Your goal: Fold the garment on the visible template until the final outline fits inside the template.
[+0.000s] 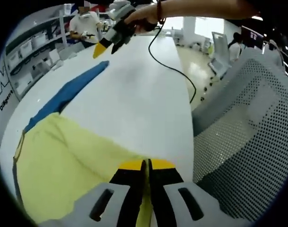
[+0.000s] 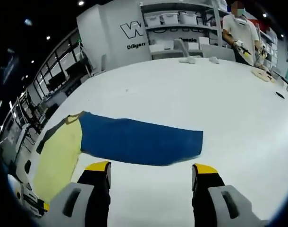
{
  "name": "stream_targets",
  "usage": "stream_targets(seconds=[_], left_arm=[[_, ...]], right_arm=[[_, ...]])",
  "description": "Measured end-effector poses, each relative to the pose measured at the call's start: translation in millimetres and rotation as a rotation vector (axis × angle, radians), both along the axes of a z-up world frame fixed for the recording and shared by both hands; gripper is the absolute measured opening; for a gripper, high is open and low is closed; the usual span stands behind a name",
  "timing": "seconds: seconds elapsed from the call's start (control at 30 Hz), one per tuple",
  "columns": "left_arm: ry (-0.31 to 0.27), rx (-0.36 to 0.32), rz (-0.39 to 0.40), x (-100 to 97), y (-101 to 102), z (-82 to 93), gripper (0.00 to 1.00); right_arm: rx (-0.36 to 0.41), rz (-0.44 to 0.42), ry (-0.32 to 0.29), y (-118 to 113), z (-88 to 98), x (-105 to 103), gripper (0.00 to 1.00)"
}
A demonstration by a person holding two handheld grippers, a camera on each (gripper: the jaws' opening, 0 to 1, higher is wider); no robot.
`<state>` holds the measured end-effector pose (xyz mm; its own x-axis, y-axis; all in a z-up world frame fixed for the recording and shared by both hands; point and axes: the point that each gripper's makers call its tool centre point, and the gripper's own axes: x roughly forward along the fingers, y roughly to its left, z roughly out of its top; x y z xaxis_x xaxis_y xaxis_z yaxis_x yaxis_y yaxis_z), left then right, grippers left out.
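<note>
Left claw (image 1: pixel 145 166) pinching yellow garment (image 1: pixel 63 161) hem; right claw (image 2: pixel 151 169) spread, hovering above blue sleeve (image 2: pixel 139 141). Folding barely begun, sleeve unfolded on surface (image 2: pixel 191 90).

- The garment (image 1: pixel 63 161) runs under the left gripper (image 1: pixel 145 166), its near edge cut off.
- Wall lettering (image 2: pixel 134 35) is cut short by shelving.

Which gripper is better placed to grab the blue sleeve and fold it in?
Right. The right gripper is open, hovering just before the blue sleeve; the left gripper is shut on the yellow garment body.
</note>
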<state>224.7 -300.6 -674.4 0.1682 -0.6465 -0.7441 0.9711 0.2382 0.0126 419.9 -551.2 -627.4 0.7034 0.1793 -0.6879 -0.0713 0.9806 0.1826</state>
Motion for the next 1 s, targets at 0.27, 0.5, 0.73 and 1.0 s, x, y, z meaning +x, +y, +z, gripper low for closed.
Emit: stream_targets(seconds=[0.27,0.5,0.73,1.0], left_arm=[[-0.007,0.011,-0.015,-5.6,-2.3,-1.0,0.12],[0.01,0.005,0.054,0.5,-1.7,-2.0,0.05],[-0.002,0.001,0.069,3.2,-2.6,-2.0,0.01],[0.042,-0.142,0.085,1.8,-25.7,22.8,0.0]], right_arm=[[-0.053,0.026,0.016,-10.1,-21.2,7.2,0.64],[-0.122,0.003,0.0,-43.1,-31.4,25.1,0.53],[-0.077,-0.016,0.025,-45.1,-40.3,31.9,0.42],[-0.114,-0.053,0.047,-47.6,-47.3,31.1,0.15]])
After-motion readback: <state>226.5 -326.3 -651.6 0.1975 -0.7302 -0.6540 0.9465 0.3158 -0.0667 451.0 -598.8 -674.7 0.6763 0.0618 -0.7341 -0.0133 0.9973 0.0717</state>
